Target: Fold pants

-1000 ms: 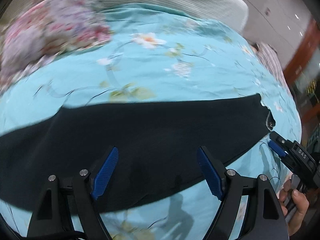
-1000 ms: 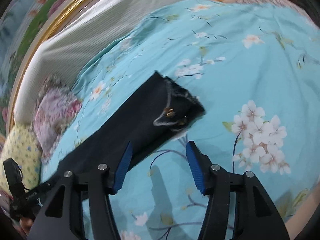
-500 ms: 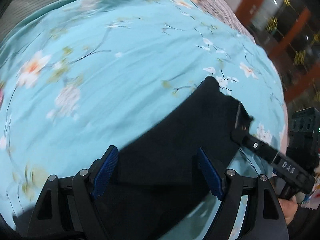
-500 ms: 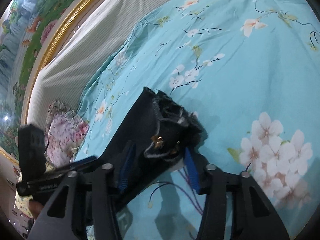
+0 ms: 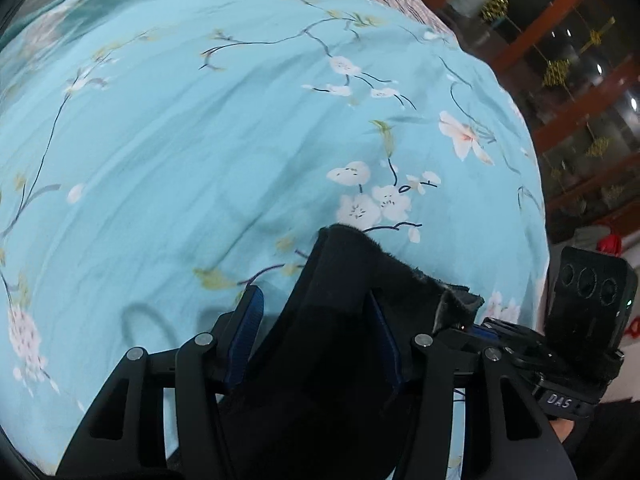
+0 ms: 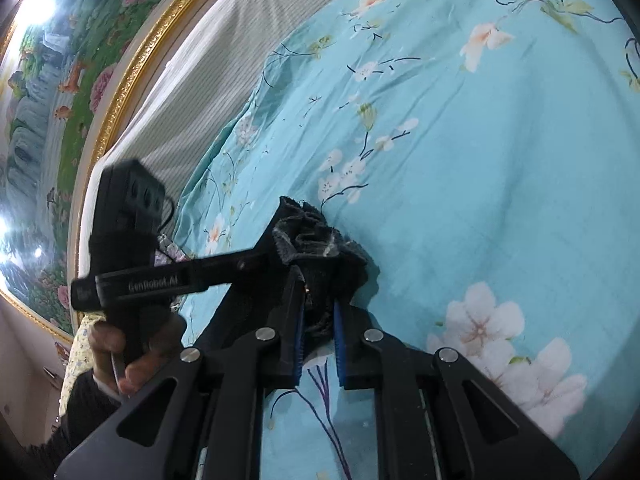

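The black pants [image 5: 344, 280] lie on a turquoise flowered bedsheet [image 5: 200, 128]. In the left wrist view their waist end rises between my left gripper's [image 5: 316, 320] blue pads, which stand apart around the cloth without clearly pinching it. The right gripper's body [image 5: 560, 344] sits just to the right at the same waist edge. In the right wrist view my right gripper [image 6: 318, 304] is shut on the bunched waistband of the pants [image 6: 316, 236]. The left gripper's body [image 6: 168, 276] reaches in from the left.
A white striped headboard cushion [image 6: 224, 68] and a gold-framed painting [image 6: 72, 80] are beyond the bed. A flowered pillow [image 6: 168, 248] lies behind the left gripper. Wooden shelving [image 5: 560, 60] stands past the bed's right edge [image 5: 536, 184].
Both grippers have moved onto the waist end of the pants. The right gripper has closed on the waistband. The left gripper has swung from the leg to beside the right one.
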`<state>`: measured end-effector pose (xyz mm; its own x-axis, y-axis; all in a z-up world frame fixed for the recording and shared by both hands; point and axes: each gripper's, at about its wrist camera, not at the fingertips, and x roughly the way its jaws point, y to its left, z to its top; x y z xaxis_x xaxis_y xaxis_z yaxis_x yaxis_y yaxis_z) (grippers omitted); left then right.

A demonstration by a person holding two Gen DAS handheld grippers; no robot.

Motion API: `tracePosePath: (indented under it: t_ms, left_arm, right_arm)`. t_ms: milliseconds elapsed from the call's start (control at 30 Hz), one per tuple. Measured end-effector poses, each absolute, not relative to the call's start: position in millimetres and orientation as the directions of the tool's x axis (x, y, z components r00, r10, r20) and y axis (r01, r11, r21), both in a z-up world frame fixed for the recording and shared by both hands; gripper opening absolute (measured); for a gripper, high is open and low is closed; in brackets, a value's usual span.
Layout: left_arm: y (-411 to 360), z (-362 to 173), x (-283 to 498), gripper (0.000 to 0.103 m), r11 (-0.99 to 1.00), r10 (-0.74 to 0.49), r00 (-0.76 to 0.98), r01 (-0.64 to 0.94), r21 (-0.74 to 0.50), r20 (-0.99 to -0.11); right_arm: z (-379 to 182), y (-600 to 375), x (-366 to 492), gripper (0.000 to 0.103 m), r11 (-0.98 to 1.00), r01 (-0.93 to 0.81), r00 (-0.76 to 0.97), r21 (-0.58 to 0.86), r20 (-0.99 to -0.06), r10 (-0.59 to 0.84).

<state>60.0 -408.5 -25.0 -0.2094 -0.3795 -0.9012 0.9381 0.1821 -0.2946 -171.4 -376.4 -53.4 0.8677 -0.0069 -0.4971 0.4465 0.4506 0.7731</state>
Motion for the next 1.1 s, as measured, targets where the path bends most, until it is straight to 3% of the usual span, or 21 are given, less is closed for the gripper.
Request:
tracePosePath:
  t_ms: [33, 100, 267, 533, 867, 1100]
  left_arm:
    - [-409.2, -24.3, 57.8, 0.044, 0.168, -0.383, -0.211, 0.942, -0.292, -0.900]
    - [-408.5, -21.6, 52.4, 0.025, 0.140, -0.396, -0.222, 0.944, -0.297, -0.891]
    - [-401.4, -15.2, 47.8, 0.012, 0.135, -0.440, -0.206, 0.947, -0.291, -0.874]
    - [-358.3, 23.4, 62.3, 0.010, 0.158, -0.577, -0.249, 0.900, -0.405, -0.778]
    - [-265.2, 75.4, 83.3, 0.010, 0.204, -0.717, -0.207, 0.851, -0.483, -0.666]
    - [-201.7, 80.2, 92.8, 0.010, 0.258, -0.767, -0.150, 0.818, -0.513, -0.624]
  right_arm:
    - [-54.1, -376.5, -171.6, 0.013, 0.448, 0.440, 0.871, 0.778, -0.491, -0.002]
    - [-54.2, -375.8, -170.0, 0.013, 0.454, 0.434, 0.872, 0.778, -0.489, 0.004]
    - [-49.6, -372.3, -169.0, 0.014, 0.480, 0.432, 0.871, 0.763, -0.492, -0.002]
    - [-17.6, -356.8, -165.9, 0.015, 0.562, 0.340, 0.907, 0.754, -0.421, 0.016]
    - [28.2, -319.5, -141.6, 0.015, 0.594, 0.038, 0.941, 0.804, -0.228, 0.249]
    - [35.8, -284.1, -117.7, 0.015, 0.604, -0.039, 0.902, 0.796, -0.231, 0.363]
